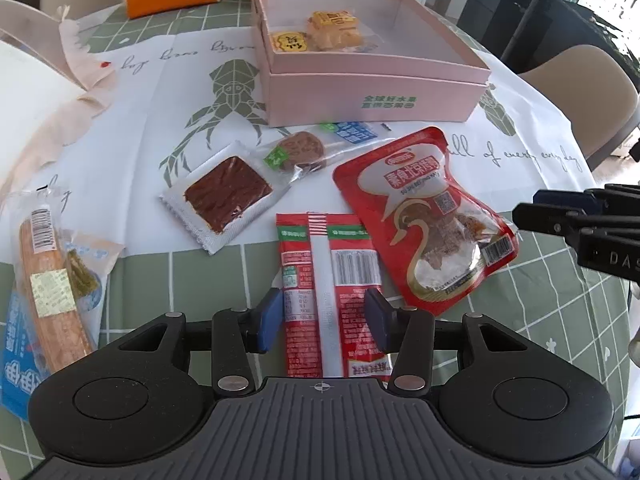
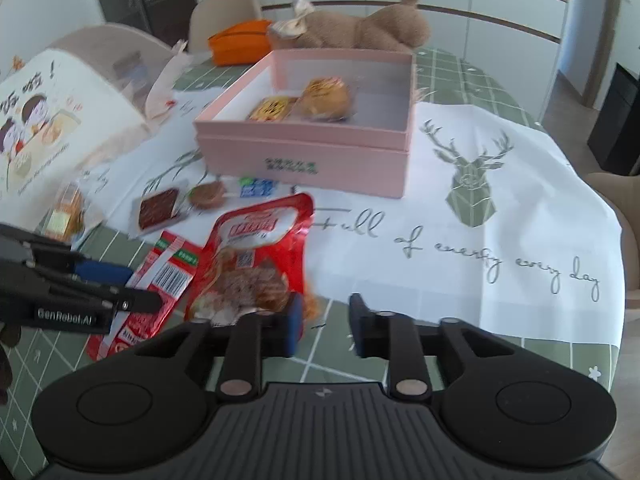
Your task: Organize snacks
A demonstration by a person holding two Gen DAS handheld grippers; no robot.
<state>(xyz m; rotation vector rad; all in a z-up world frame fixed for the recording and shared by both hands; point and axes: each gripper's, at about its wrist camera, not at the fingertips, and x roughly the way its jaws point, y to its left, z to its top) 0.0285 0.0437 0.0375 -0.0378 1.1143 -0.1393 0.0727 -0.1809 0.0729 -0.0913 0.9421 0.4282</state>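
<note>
Your left gripper [image 1: 325, 318] hangs over the flat red packet [image 1: 328, 292] lying seam-side up on the green checked tablecloth [image 1: 540, 304]. Its blue pads stand wide apart on either side of the packet, not pressing it — so the step in hand looks like picking this one up, with the grasp not yet made.

Your right gripper [image 2: 324, 322] has its jaws apart too, with only cloth showing in the gap. Its left pad sits right at the lower edge of the bigger red pouch [image 2: 256, 256], and the blur hides whether it touches.

The pink box [image 1: 372, 92] stands well beyond the loose snacks, open on top, with two yellow-wrapped pastries [image 1: 320, 34] already inside. Several snacks lie outside it, so much of the sorting remains.

Next, lower the left pads to the cloth and pinch the packet across its width — it is thin and slippery, and the pouch overlaps its corner, so lift cleanly before carrying it to the box.
</note>
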